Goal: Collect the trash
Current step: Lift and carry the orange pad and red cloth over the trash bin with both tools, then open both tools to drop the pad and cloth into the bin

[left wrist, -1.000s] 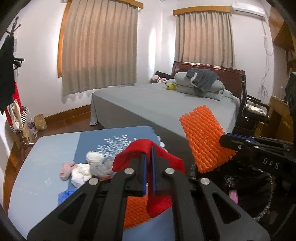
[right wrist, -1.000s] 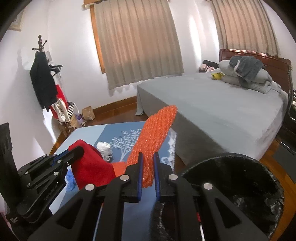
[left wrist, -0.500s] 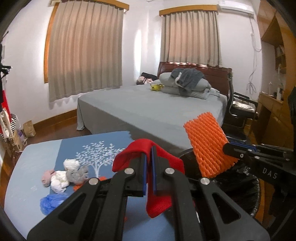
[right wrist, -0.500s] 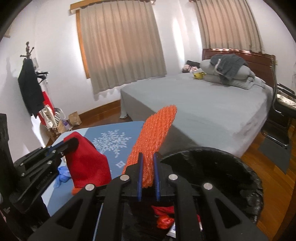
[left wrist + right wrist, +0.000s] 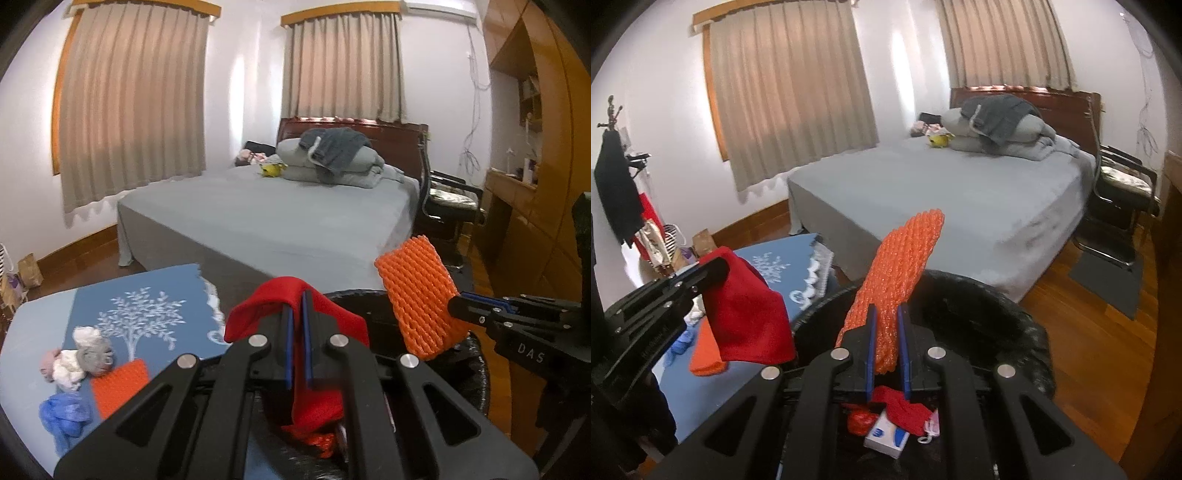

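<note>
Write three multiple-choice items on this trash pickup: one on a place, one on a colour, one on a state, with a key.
1. Where does the other orange foam net lie?
A. on the blue table
B. on the bed
C. in the bin

2. What colour is the cloth in the left gripper?
A. grey
B. red
C. blue

3. How is the right gripper?
A. open, holding nothing
B. shut on the orange foam net
C. shut on a white box

Key: 1 A, it lies flat beside the crumpled tissues; 2 B, red fabric drapes over the jaws; 3 B, the pads pinch the orange foam net above the black bin.
</note>
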A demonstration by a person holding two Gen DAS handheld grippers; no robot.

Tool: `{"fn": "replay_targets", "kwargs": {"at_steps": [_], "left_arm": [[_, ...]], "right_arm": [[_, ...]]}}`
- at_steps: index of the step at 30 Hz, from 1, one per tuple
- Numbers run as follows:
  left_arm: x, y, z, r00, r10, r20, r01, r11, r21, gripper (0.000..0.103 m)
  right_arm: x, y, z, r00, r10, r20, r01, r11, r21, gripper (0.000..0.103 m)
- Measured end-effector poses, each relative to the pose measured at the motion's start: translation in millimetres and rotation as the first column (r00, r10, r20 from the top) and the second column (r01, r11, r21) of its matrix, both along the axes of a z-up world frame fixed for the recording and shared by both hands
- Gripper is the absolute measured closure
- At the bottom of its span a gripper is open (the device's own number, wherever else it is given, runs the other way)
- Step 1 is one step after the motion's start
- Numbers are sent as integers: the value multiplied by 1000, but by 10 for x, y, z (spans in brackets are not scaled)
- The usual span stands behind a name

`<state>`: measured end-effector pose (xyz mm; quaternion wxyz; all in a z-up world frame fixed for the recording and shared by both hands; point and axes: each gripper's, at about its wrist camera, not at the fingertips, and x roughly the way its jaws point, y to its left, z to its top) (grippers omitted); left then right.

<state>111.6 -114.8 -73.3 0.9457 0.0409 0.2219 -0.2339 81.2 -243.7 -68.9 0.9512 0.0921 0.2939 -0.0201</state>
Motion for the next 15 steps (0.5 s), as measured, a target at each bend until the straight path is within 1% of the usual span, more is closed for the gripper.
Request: {"fn": "replay_targets", "kwargs": {"at_steps": [5, 14, 15], "left_arm": [[5, -214, -114, 999, -47, -25, 47, 999, 11, 99], [133, -472, -413, 988, -111, -106, 115, 993, 30, 98], [155, -497, -448, 986, -121, -119, 125, 992, 31, 97]], "right_arm": [[-32, -123, -86, 999, -28, -25, 28, 1000, 1, 92], [-40, -315, -278, 995, -63, -79, 63, 998, 4, 92], [-43, -341, -313, 994, -65, -87, 66, 998, 5, 89]]}}
